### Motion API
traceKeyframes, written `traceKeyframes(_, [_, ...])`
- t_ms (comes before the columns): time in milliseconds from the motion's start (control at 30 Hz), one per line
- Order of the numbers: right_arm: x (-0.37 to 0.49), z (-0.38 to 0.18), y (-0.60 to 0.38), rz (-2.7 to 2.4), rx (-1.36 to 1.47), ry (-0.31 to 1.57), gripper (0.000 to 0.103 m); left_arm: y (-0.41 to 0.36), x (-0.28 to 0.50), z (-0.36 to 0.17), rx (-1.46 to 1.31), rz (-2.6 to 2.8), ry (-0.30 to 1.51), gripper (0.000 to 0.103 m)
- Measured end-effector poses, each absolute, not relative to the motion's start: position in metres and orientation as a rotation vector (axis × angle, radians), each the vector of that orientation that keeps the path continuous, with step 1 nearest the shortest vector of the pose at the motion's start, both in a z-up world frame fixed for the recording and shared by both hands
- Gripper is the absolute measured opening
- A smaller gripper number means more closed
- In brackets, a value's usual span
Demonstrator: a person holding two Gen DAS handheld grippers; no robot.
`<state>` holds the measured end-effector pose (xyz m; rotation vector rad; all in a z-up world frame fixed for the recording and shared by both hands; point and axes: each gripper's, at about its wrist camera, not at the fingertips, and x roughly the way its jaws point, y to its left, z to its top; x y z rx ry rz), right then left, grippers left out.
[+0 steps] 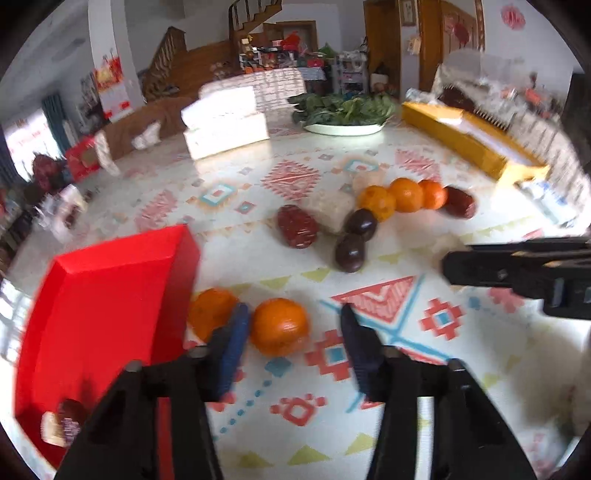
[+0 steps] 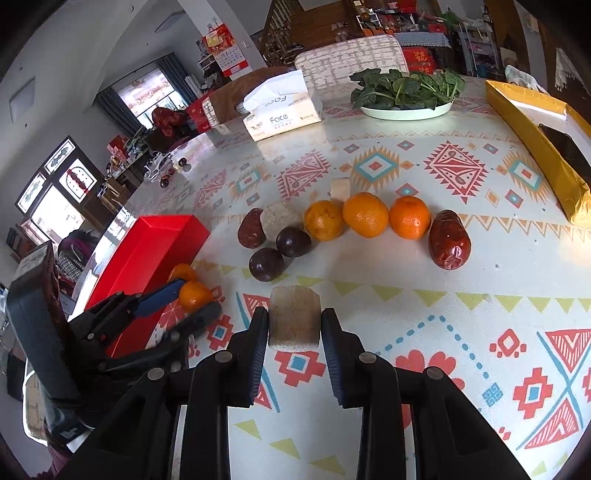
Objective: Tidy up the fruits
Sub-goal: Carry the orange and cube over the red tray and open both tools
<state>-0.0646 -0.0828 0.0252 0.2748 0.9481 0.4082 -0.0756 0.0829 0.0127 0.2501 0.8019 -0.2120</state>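
White walls (image 2: pixel 74 55), bright curtained window (image 2: pixel 147 92), wooden staircase (image 1: pixel 255 22), wooden doors (image 1: pixel 458 26).

- My black tool (image 2: pixel 294 325) has blue pads.
- The desk (image 2: pixel 424 295) cloth is white, patterned with red, teal and yellow geometric shapes.
- Round orange tangerines (image 2: pixel 365 215), dark purple passion fruits (image 2: pixel 293 242), wrinkled dark-red dates (image 2: pixel 448 240).
- Bright red rectangular box (image 2: pixel 147 251).

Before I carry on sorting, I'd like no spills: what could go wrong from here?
1. The right gripper pinches a pale block only at its fingertips; a jolt might drop it.
2. The left gripper stands open beside two oranges close to the red box; a finger could nudge one and set it rolling.
3. The two grippers are close together; they might collide.
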Motion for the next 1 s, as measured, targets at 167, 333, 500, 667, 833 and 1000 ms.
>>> traceKeyframes(167, [-0.065,0.026,-0.079,0.410,0.270,0.949,0.032,0.101,-0.076,0.017,0.173,-0.236,0.807,0.031])
traceKeyframes(333, [-0.064,0.035,-0.067,0.433,0.262,0.938,0.032,0.128,-0.085,0.034,0.025,-0.272,0.783,0.031])
traceKeyframes(500, [-0.057,0.048,-0.037,0.507,0.245,0.936,0.032,0.182,-0.094,0.060,-0.153,-0.223,0.725,0.031])
traceKeyframes(667, [-0.045,0.054,0.018,0.614,0.215,0.960,0.032,0.248,-0.093,0.060,-0.268,-0.084,0.725,0.031])
traceKeyframes(833, [-0.033,0.052,0.085,0.695,0.147,0.986,0.032,0.303,-0.083,0.047,-0.346,0.018,0.773,0.032])
traceKeyframes(1000, [-0.023,0.041,0.136,0.733,0.096,1.023,0.032,0.333,-0.079,0.032,-0.391,0.085,0.804,0.032])
